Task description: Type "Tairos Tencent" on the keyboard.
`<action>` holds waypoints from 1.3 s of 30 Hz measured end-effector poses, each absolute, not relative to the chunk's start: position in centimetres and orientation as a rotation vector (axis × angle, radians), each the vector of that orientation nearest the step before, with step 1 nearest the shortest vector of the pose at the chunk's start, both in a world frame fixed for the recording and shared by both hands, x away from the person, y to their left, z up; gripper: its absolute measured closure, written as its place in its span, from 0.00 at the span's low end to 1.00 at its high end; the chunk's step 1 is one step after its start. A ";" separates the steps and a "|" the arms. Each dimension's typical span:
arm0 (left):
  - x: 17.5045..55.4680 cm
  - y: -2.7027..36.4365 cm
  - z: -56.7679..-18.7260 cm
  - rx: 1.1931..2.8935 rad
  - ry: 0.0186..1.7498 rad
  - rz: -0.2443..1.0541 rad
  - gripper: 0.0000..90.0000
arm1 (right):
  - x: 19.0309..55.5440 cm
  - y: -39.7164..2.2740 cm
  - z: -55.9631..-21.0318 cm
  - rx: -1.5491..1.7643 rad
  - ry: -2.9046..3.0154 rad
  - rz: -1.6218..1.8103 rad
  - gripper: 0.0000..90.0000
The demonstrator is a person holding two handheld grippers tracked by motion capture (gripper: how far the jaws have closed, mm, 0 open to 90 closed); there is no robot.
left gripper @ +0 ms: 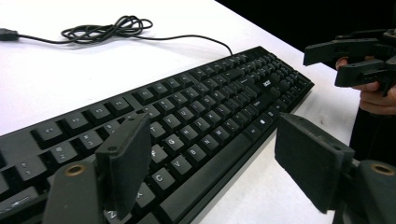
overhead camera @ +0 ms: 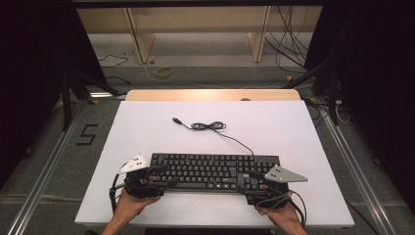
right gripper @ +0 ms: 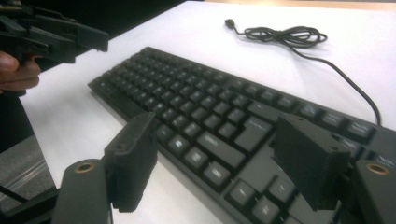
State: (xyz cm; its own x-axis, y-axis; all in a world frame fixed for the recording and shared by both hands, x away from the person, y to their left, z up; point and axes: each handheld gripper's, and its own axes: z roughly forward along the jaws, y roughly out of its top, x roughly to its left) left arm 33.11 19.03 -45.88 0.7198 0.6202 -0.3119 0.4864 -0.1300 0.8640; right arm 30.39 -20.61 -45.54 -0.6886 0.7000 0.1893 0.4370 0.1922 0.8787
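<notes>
A black keyboard (overhead camera: 213,171) lies flat near the front of the white tabletop (overhead camera: 147,132). Its thin cable (overhead camera: 208,126) runs back from the right end to a loose coil, ending in a USB plug (overhead camera: 176,120). My left gripper (overhead camera: 165,175) is at the keyboard's left end, open, with one jaw over the keys (left gripper: 187,121) and the other over the table in front. My right gripper (overhead camera: 254,180) is at the right end, open too, and straddles the front edge of the keyboard (right gripper: 210,121) the same way. Neither pair of pads presses on anything. Each gripper view shows the other gripper farther off.
A wooden strip (overhead camera: 213,94) borders the table's far edge. Beyond it the floor holds loose cables, a yellow coil (overhead camera: 164,72) and wooden frame legs (overhead camera: 139,39). Metal rails (overhead camera: 46,166) run along both sides of the table, with dark curtains behind.
</notes>
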 end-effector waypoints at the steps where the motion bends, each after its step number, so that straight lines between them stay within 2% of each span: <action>1: 33.1 19.1 -45.9 1.778 0.883 0.150 0.30 | 30.4 -20.6 -45.5 1.086 2.215 1.496 0.35; 14: 33.4 20.6 -45.8 1.804 1.019 0.214 0.40 | 32.8 -16.0 -44.6 1.028 2.313 1.495 0.39; 21: 33.6 21.4 -46.0 1.852 1.085 0.232 0.59 | 34.3 -13.0 -44.6 1.004 2.379 1.457 0.45; 28: 33.7 21.7 -46.3 1.912 1.112 0.249 0.74 | 35.5 -10.3 -45.0 0.999 2.452 1.397 0.55; 30: 33.7 21.7 -46.3 1.925 1.118 0.253 0.76 | 35.7 -10.0 -45.0 1.005 2.454 1.387 0.57; 39: 33.8 21.9 -46.6 1.972 1.123 0.264 0.97 | 37.3 -7.6 -45.6 1.025 2.491 1.325 0.80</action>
State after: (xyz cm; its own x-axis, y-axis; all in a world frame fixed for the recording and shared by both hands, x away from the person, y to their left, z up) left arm 33.83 21.90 -46.57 0.5782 0.7893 -0.2066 0.6145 -0.2546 0.7467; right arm 37.28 -7.63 -45.60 -0.7580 0.6256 0.1843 0.5025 0.3800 0.7766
